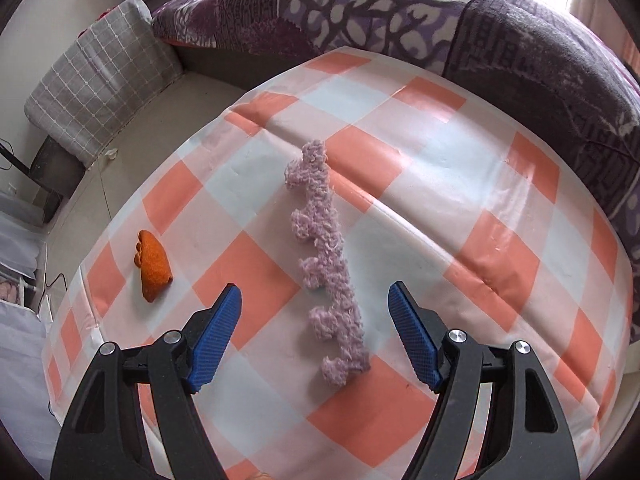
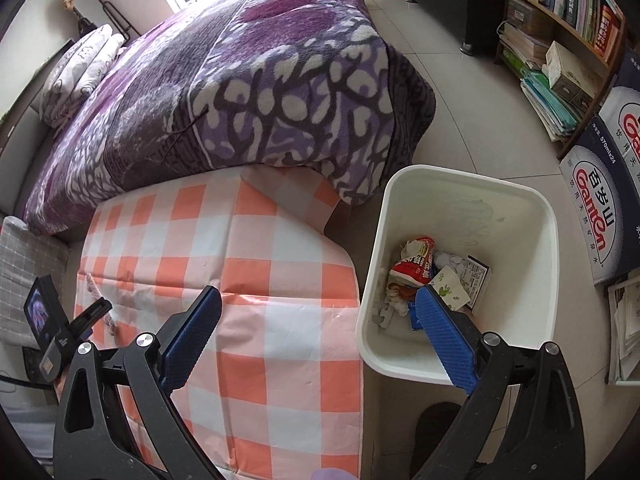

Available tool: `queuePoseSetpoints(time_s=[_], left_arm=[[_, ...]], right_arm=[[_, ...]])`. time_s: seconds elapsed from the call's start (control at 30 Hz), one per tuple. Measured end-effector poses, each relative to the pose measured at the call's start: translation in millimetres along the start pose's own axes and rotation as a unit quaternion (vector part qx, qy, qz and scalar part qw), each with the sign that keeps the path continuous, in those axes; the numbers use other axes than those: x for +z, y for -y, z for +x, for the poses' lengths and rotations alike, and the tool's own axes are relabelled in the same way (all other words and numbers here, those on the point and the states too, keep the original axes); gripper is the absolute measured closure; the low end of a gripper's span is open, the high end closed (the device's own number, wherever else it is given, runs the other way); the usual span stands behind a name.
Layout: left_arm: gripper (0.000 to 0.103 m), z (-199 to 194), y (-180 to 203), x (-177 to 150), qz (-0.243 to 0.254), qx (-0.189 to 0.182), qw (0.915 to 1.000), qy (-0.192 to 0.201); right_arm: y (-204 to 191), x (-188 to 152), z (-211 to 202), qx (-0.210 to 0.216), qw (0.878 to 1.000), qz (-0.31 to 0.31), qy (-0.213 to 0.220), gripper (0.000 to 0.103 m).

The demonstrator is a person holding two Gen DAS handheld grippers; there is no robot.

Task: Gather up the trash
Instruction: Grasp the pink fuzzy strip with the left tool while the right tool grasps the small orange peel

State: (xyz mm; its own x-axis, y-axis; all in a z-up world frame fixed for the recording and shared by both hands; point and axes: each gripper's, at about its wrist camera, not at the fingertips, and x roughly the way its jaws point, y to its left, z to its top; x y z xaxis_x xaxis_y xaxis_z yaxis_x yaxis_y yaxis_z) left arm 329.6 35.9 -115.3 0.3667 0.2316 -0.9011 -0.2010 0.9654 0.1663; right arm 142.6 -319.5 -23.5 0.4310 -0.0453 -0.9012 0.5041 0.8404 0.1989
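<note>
The left gripper (image 1: 314, 300) was poised above the fuzzy lilac strip (image 1: 326, 264) on the checked tablecloth (image 1: 460, 240), jaws wide and astride it, nothing held. The right gripper (image 2: 318, 308), jaws wide and empty, hung beside the white bin (image 2: 548, 216), which held wrappers. Step in hand: approach. Next, probably: lower, close on the strip; orange peel (image 1: 154, 264) remained

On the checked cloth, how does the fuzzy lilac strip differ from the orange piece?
The fuzzy lilac strip is long, scalloped and woolly; the orange peel is short, curled and pebbly. The strip lies between the open left gripper's fingers, untouched; the peel sits off to their left, near the cloth's edge. Both still lie loose on the checked cloth, uncollected.
</note>
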Motion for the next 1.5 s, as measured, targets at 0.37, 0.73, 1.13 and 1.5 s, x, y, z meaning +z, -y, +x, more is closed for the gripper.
queuePoseSetpoints(time_s=[0.37,0.73,1.13,1.5], left_arm=[[0.055,12.9,-9.0,2.4,-0.024,-0.056,0.9981,-0.010],[0.080,-19.5,-49.6,-70.3,-0.007,-0.079,0.9964,-0.029],[0.080,-111.5,-216.7,-104.7,-0.096,-0.040,0.9935,0.047],[0.080,-120.4,-296.2,-95.4,-0.155,-0.005,0.9842,0.086]], right_arm=[[-28.3,-11.1,11.1,-0.002,0.999,-0.043,-0.018,0.009],[-63.1,-26.4,0.4,0.029,0.996,-0.082,-0.011,0.009],[-209.5,-114.1,26.8,0.117,0.942,-0.311,0.043,0.009],[-410.3,-174.2,85.8,0.188,0.891,-0.414,0.004,0.014]])
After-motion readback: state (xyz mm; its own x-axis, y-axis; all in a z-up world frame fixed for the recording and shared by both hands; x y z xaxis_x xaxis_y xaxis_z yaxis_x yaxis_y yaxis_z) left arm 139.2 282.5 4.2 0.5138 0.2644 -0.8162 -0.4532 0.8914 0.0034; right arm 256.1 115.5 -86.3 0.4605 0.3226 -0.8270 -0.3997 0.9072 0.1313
